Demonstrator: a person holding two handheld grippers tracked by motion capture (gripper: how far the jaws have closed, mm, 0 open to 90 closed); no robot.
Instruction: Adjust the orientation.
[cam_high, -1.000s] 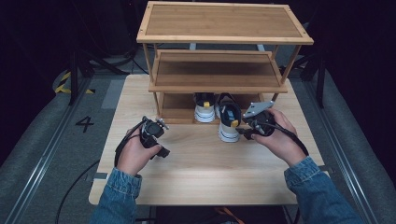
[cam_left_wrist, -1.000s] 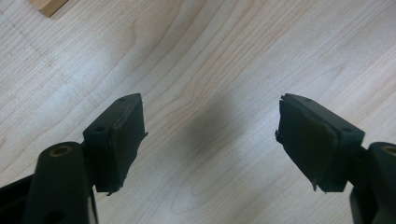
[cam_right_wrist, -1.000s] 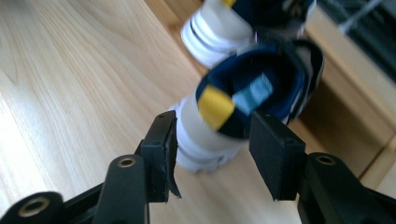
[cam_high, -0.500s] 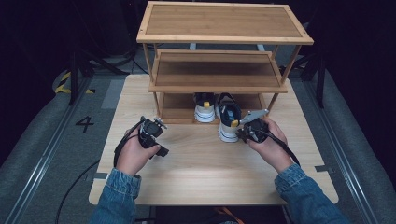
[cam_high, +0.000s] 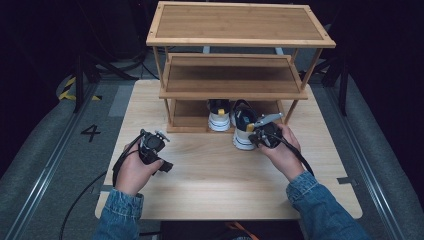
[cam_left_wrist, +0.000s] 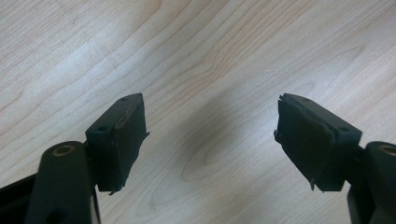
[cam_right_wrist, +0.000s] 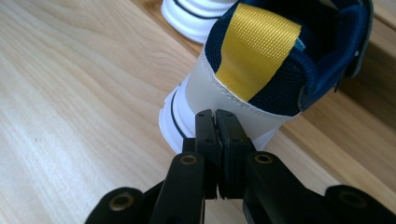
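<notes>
- High view: a wooden bench (cam_high: 215, 190) carries a three-tier bamboo shoe rack (cam_high: 235, 55). Two white-and-navy sneakers stand heel-out at the rack's lowest level: the left sneaker (cam_high: 219, 116) sits under the shelf, and the right sneaker (cam_high: 244, 131) juts out onto the bench top. The right gripper (cam_high: 256, 137) is held at the heel of the right sneaker, in a hand with a denim sleeve. The left gripper (cam_high: 164, 136) is held over bare bench, well apart from both shoes and to the left of the rack's front edge. A cable trails from each gripper.
- Left gripper view: the two black fingers (cam_left_wrist: 119, 140) stand wide apart, released, with nothing between them. Below them lies bare wood grain of the bench, with a soft shadow between the pads.
- Right gripper view: the fingers (cam_right_wrist: 206, 140) are clenched, pad against pad, having just been closing, and nothing is clamped between them. Their tips lie at the grey heel panel of the right sneaker, just above its white sole; whether they touch it cannot be told. A yellow pull tab (cam_right_wrist: 257, 46) runs up the heel to the navy mesh collar. The white sole of the left sneaker (cam_right_wrist: 196, 14) shows beyond it, at the top edge.
</notes>
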